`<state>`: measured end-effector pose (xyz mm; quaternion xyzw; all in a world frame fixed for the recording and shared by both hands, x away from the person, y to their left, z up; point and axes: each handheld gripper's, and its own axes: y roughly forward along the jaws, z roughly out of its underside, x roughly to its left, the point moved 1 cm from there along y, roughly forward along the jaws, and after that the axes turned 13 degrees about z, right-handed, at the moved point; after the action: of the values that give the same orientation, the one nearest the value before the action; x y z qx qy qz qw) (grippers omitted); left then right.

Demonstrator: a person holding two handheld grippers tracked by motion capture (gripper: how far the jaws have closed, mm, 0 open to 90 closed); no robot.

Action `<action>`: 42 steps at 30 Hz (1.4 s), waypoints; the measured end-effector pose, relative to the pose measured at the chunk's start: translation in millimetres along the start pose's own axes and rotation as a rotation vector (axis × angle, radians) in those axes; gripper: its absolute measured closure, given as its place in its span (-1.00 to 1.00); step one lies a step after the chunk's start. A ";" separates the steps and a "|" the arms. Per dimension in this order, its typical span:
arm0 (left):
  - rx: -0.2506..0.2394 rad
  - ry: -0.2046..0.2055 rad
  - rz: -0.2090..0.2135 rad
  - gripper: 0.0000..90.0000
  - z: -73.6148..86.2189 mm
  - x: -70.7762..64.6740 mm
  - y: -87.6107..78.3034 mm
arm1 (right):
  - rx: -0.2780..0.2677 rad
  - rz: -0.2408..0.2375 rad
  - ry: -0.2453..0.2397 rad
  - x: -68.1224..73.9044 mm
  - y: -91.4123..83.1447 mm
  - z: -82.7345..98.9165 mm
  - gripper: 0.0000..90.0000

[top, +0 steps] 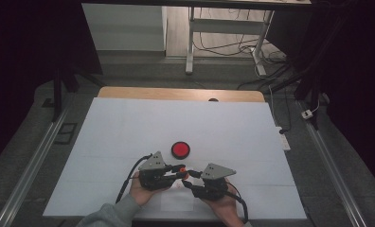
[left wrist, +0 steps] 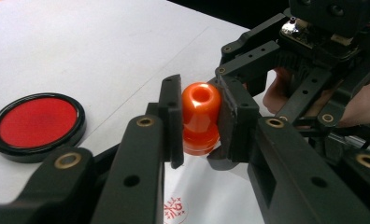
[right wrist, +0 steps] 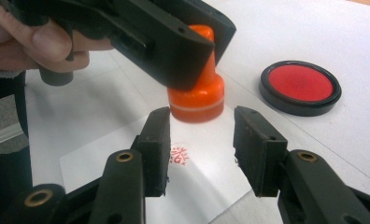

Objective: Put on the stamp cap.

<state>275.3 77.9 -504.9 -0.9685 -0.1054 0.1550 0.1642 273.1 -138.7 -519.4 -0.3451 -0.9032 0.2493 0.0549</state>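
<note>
An orange stamp with a rounded knob is clamped by its handle in my left gripper, which is shut on it. In the high view the stamp hangs between the two hands, near the table's front edge. In the right gripper view its wide base hovers just over a white paper slip that bears a red imprint. My right gripper stands open just short of that base, with no pad touching it. A round red ink pad in a black case lies just beyond the grippers.
A white sheet covers most of the wooden table. The ink pad sits a short way from the stamp. A hand and grey sleeve come in at the bottom. Cables and table legs stand on the floor beyond.
</note>
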 end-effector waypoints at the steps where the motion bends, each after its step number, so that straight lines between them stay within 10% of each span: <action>1: -0.001 -0.002 0.001 0.62 0.0 0.2 -0.6 | 0.001 0.001 -0.002 -0.5 -0.3 0.1 0.25; 13: -0.011 -0.016 -0.005 0.62 -1.1 2.6 -5.3 | 0.010 0.013 -0.007 -13.0 -7.5 4.7 0.11; 42: 0.007 -0.041 -0.049 0.62 -2.5 9.0 -16.8 | 0.004 0.224 -0.027 -77.3 -60.1 28.8 0.03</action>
<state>281.9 95.0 -499.1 -0.9616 -0.1320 0.1712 0.1692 287.9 -239.3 -509.4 -0.4405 -0.8591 0.2601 0.0153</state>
